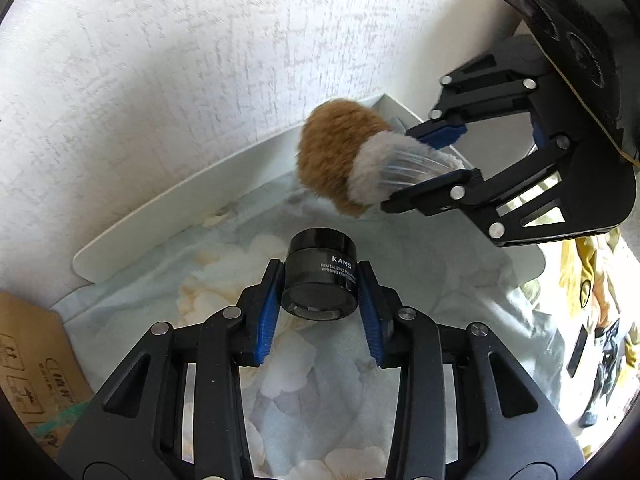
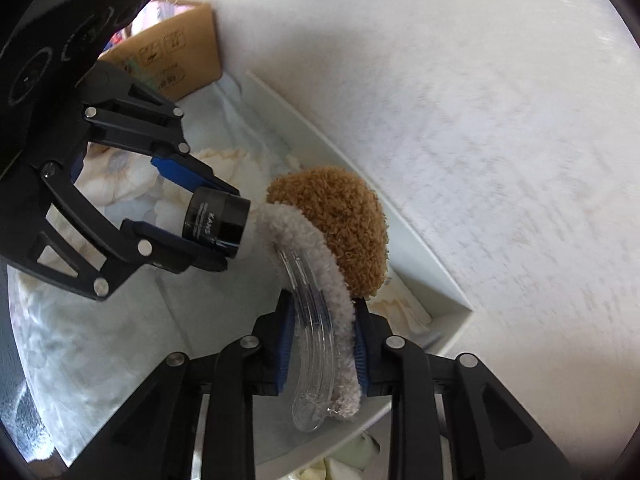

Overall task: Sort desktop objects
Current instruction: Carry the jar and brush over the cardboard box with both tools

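Note:
My left gripper [image 1: 320, 276] is shut on a small black KANS cream jar [image 1: 320, 272] and holds it above the white tray [image 1: 168, 216]. In the right wrist view the left gripper [image 2: 228, 224] comes in from the left with the jar [image 2: 218, 224]. My right gripper [image 2: 320, 312] is shut on a fluffy hair clip [image 2: 320, 312] with a brown plush puff [image 2: 336, 232], a grey fleece band and a clear plastic claw. In the left wrist view the right gripper [image 1: 400, 168] holds the hair clip [image 1: 344, 156] over the tray's far corner.
The tray lies against a white textured wall [image 2: 480, 120] and is lined with a pale blue floral cloth [image 1: 304, 380]. A brown cardboard box [image 2: 176, 56] stands left of the tray. Printed yellow and dark items [image 1: 600, 320] lie at the right.

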Demonstrator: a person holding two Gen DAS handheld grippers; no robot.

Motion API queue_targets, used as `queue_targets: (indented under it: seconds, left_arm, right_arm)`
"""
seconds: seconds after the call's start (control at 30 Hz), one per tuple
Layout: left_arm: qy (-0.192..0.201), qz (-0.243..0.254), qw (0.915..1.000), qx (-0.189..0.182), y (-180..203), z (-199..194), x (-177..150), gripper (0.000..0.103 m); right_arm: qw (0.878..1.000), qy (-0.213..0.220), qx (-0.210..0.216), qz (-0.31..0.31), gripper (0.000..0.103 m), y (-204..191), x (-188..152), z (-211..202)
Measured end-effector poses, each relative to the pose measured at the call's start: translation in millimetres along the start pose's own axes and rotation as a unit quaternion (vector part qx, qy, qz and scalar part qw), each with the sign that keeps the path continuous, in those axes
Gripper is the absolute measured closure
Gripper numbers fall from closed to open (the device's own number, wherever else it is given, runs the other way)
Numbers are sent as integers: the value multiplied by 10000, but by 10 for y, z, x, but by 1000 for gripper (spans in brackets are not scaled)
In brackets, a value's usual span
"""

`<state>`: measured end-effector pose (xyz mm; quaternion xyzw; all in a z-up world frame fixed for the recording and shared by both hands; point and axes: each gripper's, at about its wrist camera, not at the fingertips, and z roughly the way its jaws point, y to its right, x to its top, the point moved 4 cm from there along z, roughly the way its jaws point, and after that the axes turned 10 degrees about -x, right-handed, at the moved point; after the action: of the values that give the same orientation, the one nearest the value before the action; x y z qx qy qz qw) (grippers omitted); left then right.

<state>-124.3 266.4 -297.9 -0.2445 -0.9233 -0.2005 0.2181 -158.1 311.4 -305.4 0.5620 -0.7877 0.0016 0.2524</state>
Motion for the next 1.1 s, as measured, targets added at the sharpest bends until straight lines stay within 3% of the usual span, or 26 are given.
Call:
queue_targets:
  seconds: [0.43,0.77,1.0,1.07,1.1]
  left_arm:
    - [349,-100,9993,-133,129,-536,-139,70]
    - [930,-154,9955,75,213,-1655,-360,70]
    - [1265,-305,9905,440,72,-2473,-717,70]
    - [1305,-391,9889,586,-21,-2683,-866,70]
    - [1325,-453,9877,694,-90,-2800,-962,70]
  right_arm:
    - [9987,251,-260,368,79,-131,182,-622]
    - [9931,475,-659,846,79,-297,577,-1277]
    - [9923,530,-758,826,79,-445,1172,-1559]
    - [9926,615,-670,810,79,-150,916,-1602]
    - [9924,664,-642,818,79,-212,976,-1671]
